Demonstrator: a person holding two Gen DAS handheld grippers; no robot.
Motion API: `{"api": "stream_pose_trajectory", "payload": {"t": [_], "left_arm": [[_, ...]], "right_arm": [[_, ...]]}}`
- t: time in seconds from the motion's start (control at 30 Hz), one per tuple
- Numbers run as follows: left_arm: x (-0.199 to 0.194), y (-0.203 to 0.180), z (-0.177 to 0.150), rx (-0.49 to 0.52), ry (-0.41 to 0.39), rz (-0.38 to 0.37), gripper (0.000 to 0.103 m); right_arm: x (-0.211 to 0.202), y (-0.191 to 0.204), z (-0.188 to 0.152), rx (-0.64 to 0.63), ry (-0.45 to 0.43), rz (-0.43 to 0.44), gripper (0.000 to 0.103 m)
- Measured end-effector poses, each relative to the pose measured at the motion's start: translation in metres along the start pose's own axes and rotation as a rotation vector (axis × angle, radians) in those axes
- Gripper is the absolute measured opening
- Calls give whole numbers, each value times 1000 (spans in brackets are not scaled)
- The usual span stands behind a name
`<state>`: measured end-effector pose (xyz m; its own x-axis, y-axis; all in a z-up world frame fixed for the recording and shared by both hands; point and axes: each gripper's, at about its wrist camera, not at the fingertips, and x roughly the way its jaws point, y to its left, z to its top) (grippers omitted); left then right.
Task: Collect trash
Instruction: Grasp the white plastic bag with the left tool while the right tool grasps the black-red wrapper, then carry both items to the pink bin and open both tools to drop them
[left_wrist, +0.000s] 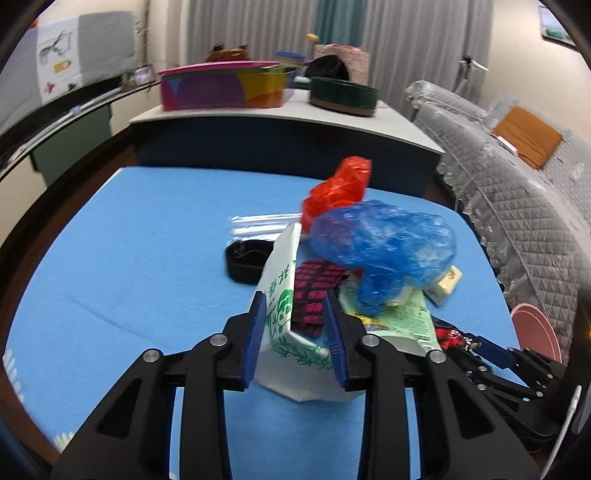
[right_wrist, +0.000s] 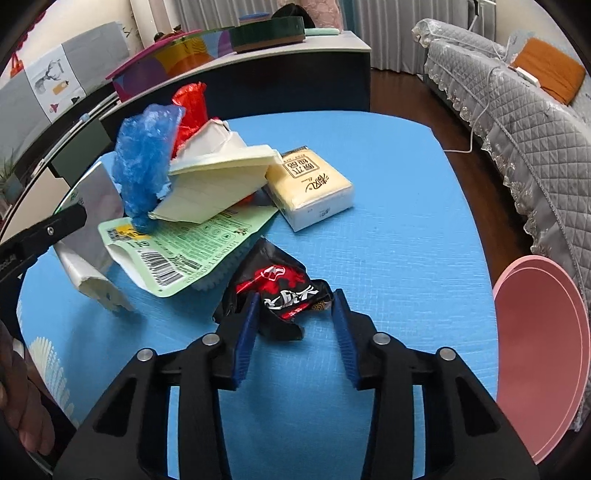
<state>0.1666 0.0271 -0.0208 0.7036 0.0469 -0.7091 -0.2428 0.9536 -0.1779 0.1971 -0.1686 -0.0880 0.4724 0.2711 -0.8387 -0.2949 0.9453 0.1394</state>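
A heap of trash lies on the blue table (left_wrist: 122, 240). My left gripper (left_wrist: 295, 306) stands open around a white carton with green print (left_wrist: 279, 291); its jaws flank the carton without clearly pressing it. Behind it are a pink-and-black wrapper (left_wrist: 314, 291), a blue plastic bag (left_wrist: 384, 243) and a red bag (left_wrist: 340, 188). My right gripper (right_wrist: 295, 310) is open around a black-and-red snack wrapper (right_wrist: 284, 291) on the table. The same blue bag (right_wrist: 147, 158), a green pouch (right_wrist: 184, 247), cream cardboard (right_wrist: 218, 181) and a yellow tissue pack (right_wrist: 310, 184) show in the right wrist view.
A black round lid (left_wrist: 243, 262) and clear plastic (left_wrist: 258, 225) lie left of the heap. A pink round bin (right_wrist: 539, 354) stands off the table's right edge. A grey quilted sofa (right_wrist: 517, 122) is at right, a dark counter with boxes (left_wrist: 280, 144) behind.
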Motion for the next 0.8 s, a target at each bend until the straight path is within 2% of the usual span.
{"api": "stream_pose_trajectory", "payload": {"t": [0.07,0.17,0.27,0.4,0.63,0.8], "left_arm": [[-3,4,0,-18,13,17,19],[-7,9,-2,-15,19,49,13],[-13,11,-2,-7,0,70,11],[-29,7,1,25,-67,90,11],[-59,-2,6,63,-175,84,11],[-83,-18,4,109,-237,21,11]], "right_arm": [[-5,1,-1,-7,-9,3,36],[-14,4,-2,-18,-30,-1,34],[-22,3,-2,-22,-54,-8,34],[-40,2,-1,-20,-99,-20,34],[-79,-2,-4,-14,-196,-71,34],[-105,-13,-9,13,-250,-107,34]]}}
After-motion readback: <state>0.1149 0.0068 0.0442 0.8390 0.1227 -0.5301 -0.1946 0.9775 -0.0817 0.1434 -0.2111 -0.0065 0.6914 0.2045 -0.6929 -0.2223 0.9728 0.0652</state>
